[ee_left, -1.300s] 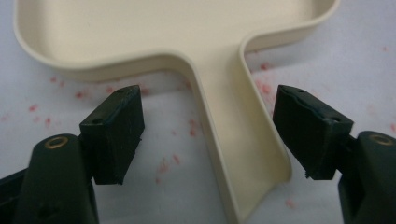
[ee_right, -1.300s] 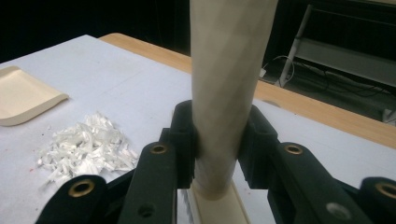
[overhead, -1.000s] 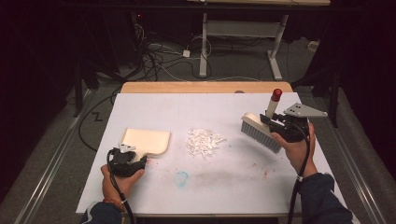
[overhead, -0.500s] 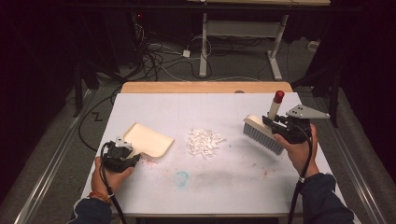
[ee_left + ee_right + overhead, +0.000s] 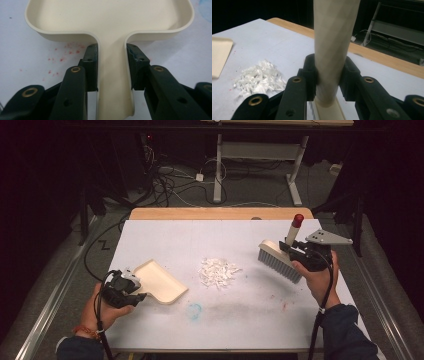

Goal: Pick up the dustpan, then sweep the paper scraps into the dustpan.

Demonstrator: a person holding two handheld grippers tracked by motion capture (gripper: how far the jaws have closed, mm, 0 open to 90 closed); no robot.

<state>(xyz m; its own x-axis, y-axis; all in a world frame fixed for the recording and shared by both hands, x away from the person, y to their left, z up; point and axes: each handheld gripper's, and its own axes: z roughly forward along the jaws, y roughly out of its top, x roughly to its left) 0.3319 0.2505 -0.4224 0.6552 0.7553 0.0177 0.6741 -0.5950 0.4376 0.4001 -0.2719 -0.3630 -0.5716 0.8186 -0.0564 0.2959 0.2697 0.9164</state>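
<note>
1. Cream plastic is seen in the dustpan (image 5: 161,282), which lies on the white desk (image 5: 210,240) at its left front, angled toward the middle.
2. The dustpan's handle (image 5: 112,82) is clamped between the jaws of the left gripper (image 5: 131,289), pressed on both sides.
3. A pile of white paper shreds (image 5: 218,271) is found at the desk's centre, apart from the dustpan and the brush.
4. A hand brush (image 5: 279,260) with grey bristles is held at the right, above the desk, its red-tipped handle (image 5: 332,47) pointing up.
5. The right gripper (image 5: 299,249) jaws are closed around that handle.
6. Faint red specks and a blue smudge (image 5: 194,309) are marked on the desk surface.
</note>
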